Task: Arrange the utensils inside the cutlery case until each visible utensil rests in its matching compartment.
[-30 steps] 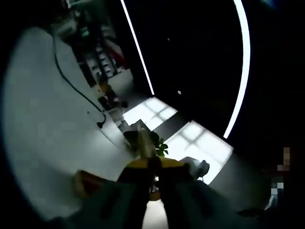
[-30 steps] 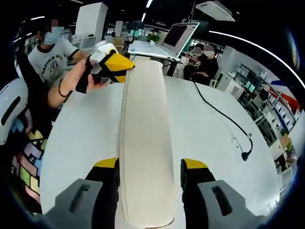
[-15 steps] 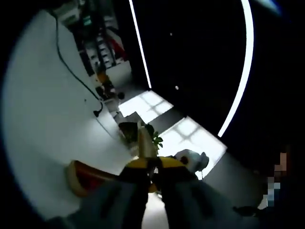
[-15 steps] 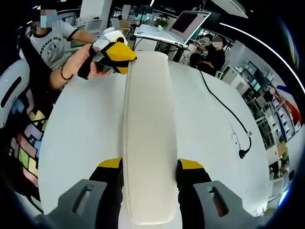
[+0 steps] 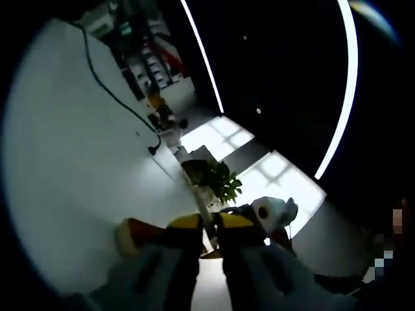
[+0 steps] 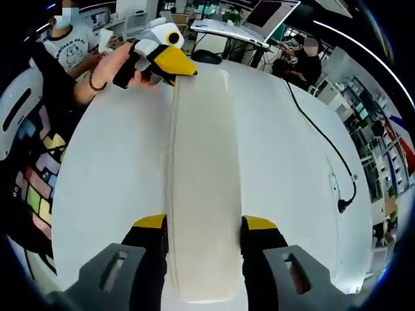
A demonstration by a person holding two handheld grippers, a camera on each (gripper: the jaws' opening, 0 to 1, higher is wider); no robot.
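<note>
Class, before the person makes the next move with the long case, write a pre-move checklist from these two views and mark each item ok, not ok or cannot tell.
1. Right hand-held gripper straddles the near end of the long cream case: ok.
2. Left hand-held gripper meets the case's far end: ok; firmness of grip: cannot tell.
3. Case rests flat on the white table: cannot tell.
4. Black cable lies apart from the case: ok.
5. Case open, utensils visible: not ok; it looks closed.
6. Left jaws closed together in the left gripper view: ok.
</note>
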